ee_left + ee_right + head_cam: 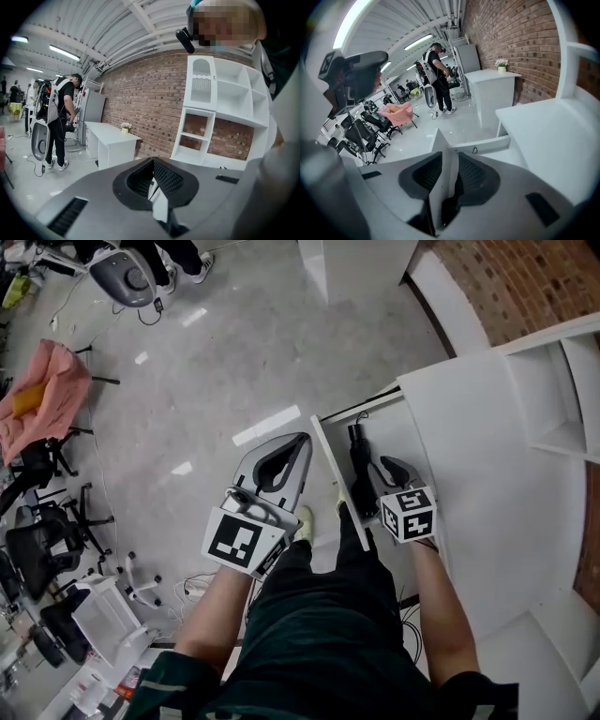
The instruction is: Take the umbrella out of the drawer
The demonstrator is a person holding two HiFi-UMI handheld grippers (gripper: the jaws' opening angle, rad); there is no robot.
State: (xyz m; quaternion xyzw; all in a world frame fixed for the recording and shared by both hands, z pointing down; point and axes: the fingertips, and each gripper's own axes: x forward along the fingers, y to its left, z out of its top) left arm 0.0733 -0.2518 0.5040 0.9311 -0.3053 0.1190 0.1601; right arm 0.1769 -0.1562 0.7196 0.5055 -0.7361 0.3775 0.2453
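Main risk: closing on the front panel of the drawer (336, 474) instead of the umbrella (359, 463). In the right gripper view, white panel edge straight up through the gap of the right hand-held gripper (387, 468), so likely pinching board rather than fabric if shut from this line. Second risk: gripping the umbrella near one end and levering it against the panel or the counter (469, 456) edge on the lift; narrow slot, little room to tilt. Third: smooth black folded fabric, probably prone to sliding out of a shallow pinch. Right jaws partly apart, pressing on nothing visible. Left hand-held gripper (296, 444) tips together, empty, out over the floor on the outer side of the front panel, near the drawer but apart from the umbrella. Umbrella lying lengthwise in the open drawer, just behind the front panel. Right hand-held gripper over its near half, on the counter side, just beside it; contact not confirmable from any view. Dark shape low in the gap in the right gripper view, probably the umbrella.
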